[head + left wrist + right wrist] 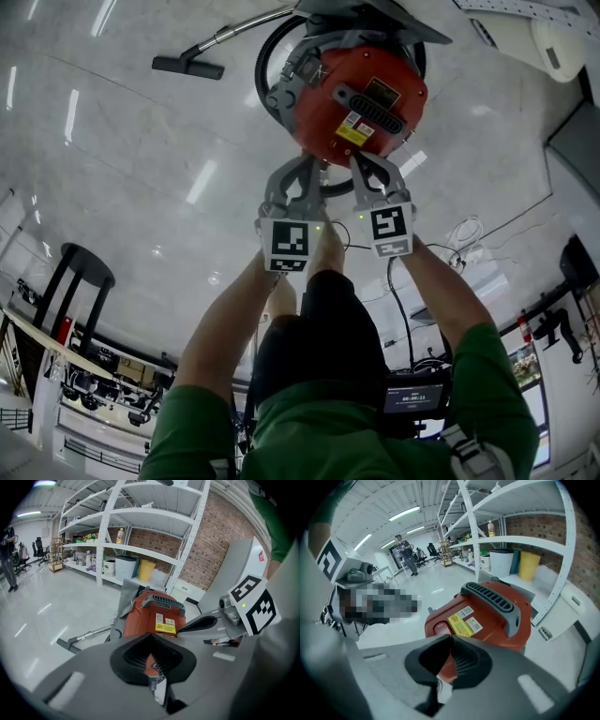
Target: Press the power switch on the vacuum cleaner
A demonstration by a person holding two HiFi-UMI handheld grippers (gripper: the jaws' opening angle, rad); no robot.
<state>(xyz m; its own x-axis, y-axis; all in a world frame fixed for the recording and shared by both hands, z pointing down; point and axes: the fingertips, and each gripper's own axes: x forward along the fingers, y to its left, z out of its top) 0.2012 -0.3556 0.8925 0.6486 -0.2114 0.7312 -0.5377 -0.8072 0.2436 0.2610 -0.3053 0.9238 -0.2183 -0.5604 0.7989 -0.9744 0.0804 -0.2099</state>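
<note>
Only the head view takes in both tools at once. The left gripper [305, 169] and the right gripper [367, 167] are pushed out side by side on bare forearms, green sleeves bunched near the elbows. Their marker cubes [284, 244] sit almost level. Directly ahead of both sets of tips is the red vacuum cleaner [361, 108], with its black hose [267, 56] looping off beyond it. A metal tube runs out to the floor nozzle [187, 67], far off to the left of the jaws.

From above I cannot tell whether either tip touches the casing. The vacuum's far side is also cut off by a grey flap.

The gripper views show the jaws themselves. On the left gripper [151, 637] the tips meet, leaving only the dark hollow behind them, and nothing is between them. The vacuum's yellow label [165, 629] sits just beyond. The right gripper [450, 637] is likewise closed tip to tip and holds nothing.

Its view alone shows the vacuum's top. There is a grey grilled handle [497, 603] past the jaws, and a small inset red panel [440, 628] just ahead of the tips, left of the label. I can't make out whether that is the switch.

White shelving [140, 550] against a brick wall stands well beyond, and a person [405, 550] stands far down the room.
</note>
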